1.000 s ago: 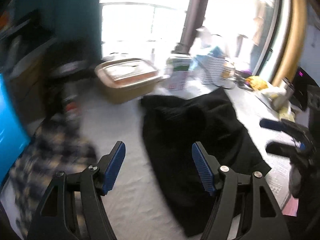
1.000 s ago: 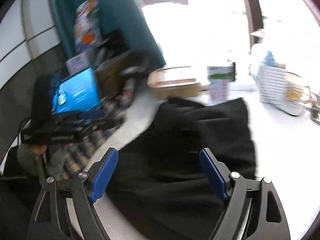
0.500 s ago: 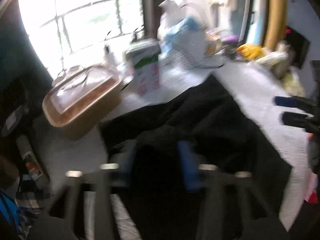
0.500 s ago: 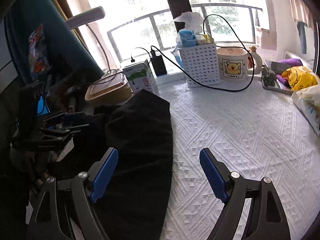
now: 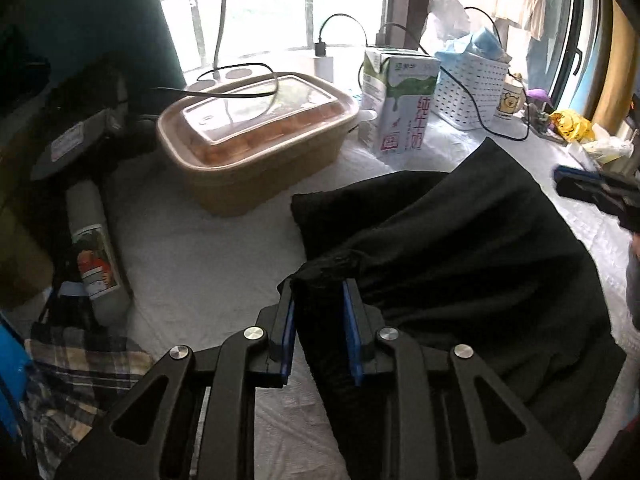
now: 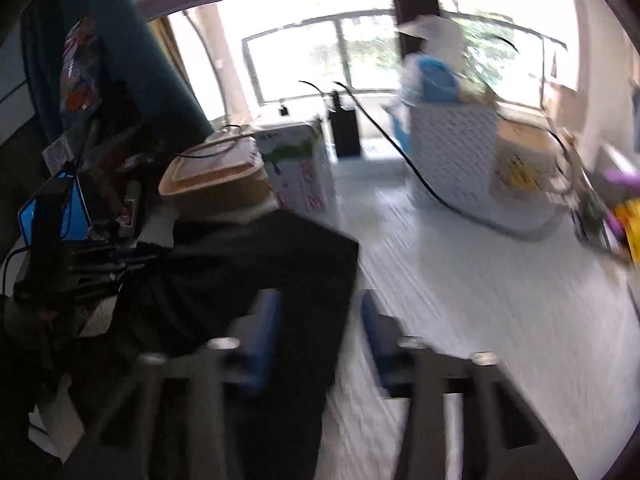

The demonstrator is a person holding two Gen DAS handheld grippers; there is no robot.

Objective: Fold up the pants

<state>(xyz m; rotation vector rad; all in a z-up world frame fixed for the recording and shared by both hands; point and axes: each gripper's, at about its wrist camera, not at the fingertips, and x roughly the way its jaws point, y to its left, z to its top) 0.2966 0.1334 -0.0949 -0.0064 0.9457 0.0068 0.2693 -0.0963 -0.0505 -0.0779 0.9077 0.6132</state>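
The black pants lie bunched on the white textured tablecloth, filling the 3 to 6 o'clock part of the left wrist view. The left gripper has its blue pads nearly together, pinching a raised fold at the near edge of the pants. In the blurred right wrist view the pants sit at 8 o'clock, and the right gripper straddles their right edge, jaws partly apart; whether it grips cloth cannot be told.

At 11 o'clock from the pants stands a tan food container under a clear lid, with orange-brown food inside. Just beside it, at 12 o'clock, is a green-and-white milk carton. At 1 o'clock a white perforated basket holds blue items and crumpled tissue, with a bear mug next to it. A plaid cloth lies at 8 o'clock.

Half a second ago the left gripper was blurred and wider, just reaching the fold; now it has clamped on. The right gripper's jaws were spread wide and sharp; they have narrowed and slid onto the pants' edge.
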